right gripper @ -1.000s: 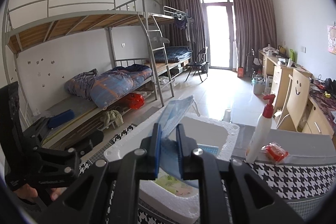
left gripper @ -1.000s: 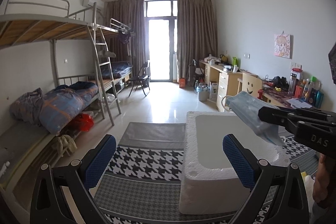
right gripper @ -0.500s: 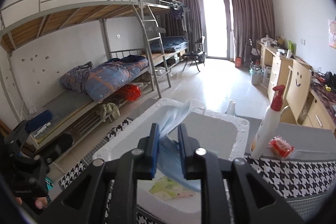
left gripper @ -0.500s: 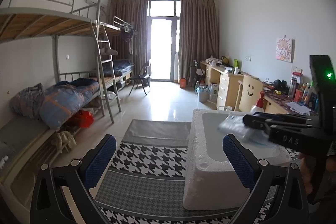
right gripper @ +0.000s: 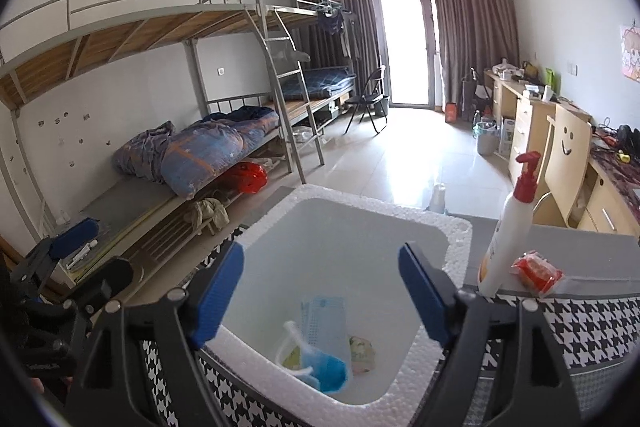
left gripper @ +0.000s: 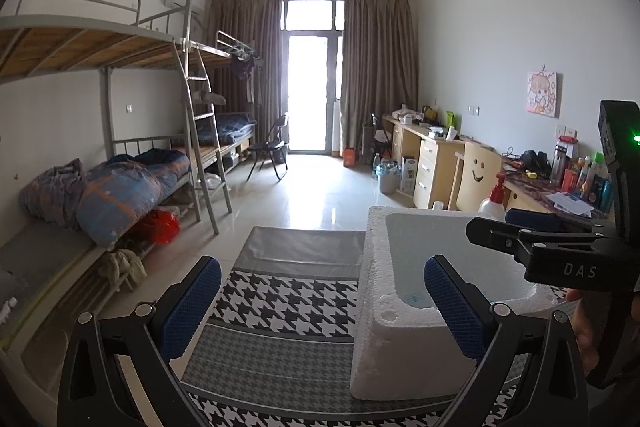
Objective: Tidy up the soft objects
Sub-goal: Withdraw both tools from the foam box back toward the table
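The right gripper (right gripper: 320,291) is hanging spread above the foam box (right gripper: 460,227), its jaws just opening; the blue mask (right gripper: 324,339) is lying inside. The left gripper (left gripper: 320,307) is waiting spread, empty. Next pick is probably the red packet (right gripper: 536,271).

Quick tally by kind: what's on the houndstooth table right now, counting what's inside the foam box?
Foam box: 1
Face mask in the box: 1
Small packet in the box: 1, possibly more under the mask
Pump bottle: 1
Red packet: 1
Total: 5
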The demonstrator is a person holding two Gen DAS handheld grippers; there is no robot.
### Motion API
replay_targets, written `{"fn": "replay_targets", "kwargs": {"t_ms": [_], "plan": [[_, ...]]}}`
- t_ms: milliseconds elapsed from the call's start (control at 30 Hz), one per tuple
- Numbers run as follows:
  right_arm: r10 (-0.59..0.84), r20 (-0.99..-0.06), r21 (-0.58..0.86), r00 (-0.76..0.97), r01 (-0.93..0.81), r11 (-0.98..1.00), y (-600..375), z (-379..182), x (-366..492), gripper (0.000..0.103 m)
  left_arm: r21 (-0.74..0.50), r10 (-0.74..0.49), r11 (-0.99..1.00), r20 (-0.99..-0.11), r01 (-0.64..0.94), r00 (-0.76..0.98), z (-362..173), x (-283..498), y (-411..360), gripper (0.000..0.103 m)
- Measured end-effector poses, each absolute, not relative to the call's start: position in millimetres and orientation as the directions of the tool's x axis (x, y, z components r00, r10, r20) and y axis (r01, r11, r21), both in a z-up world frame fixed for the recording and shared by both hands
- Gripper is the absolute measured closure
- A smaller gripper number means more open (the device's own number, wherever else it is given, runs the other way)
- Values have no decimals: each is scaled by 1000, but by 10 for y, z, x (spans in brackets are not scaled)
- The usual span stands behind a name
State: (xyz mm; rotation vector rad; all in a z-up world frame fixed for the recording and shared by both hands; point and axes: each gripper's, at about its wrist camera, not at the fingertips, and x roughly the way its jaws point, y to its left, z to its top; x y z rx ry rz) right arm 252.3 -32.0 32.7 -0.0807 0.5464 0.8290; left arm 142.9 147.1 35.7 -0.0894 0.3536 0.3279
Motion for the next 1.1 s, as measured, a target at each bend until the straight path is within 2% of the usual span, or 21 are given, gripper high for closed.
{"fn": "replay_targets", "kwargs": {"t_ms": [900,967,1033,1100], "plan": [[676,-412,130,611,-694,708,-754,520,2343,16,-5,265,959,-345,-284,900,444,1410,1116,1],[671,-407,129,620,-688,714,-785,501,2305,5,-2,260,961,-346,-278,901,446,1405,1071,1],[664,-392,120,637,-680,723,-839,498,2275,1,-2,256,962,-345,-273,903,454,1404,1036,1],[658,-388,113,645,-675,729,-870,509,2246,1,-1,252,963,-343,-269,905,469,1396,1004,1]]}}
